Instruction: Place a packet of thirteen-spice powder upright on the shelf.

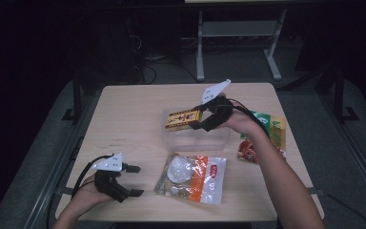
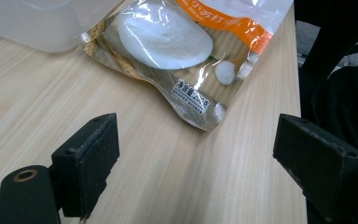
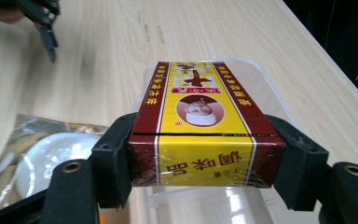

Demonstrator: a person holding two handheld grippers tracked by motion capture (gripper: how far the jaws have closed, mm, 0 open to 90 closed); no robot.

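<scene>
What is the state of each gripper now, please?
Left gripper: open, holding nothing, low over the table.
Right gripper: closed on the yellow and red box, held above the clear plastic container.

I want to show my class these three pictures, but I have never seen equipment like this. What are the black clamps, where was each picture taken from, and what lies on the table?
A person sits at a pale wooden table holding a hand-operated black gripper in each hand. One picture comes from a camera above the table; the other two come from cameras riding on each gripper, looking along its fingers.

The right gripper is clamped on a yellow and dark red cardboard box with printed characters, held above a clear plastic tub. The left gripper rests near the table's front edge, open, holding nothing.

Also on the table: a clear plastic bag with an orange label and white round pieces inside, and a green and red printed packet partly behind the right forearm.
</scene>
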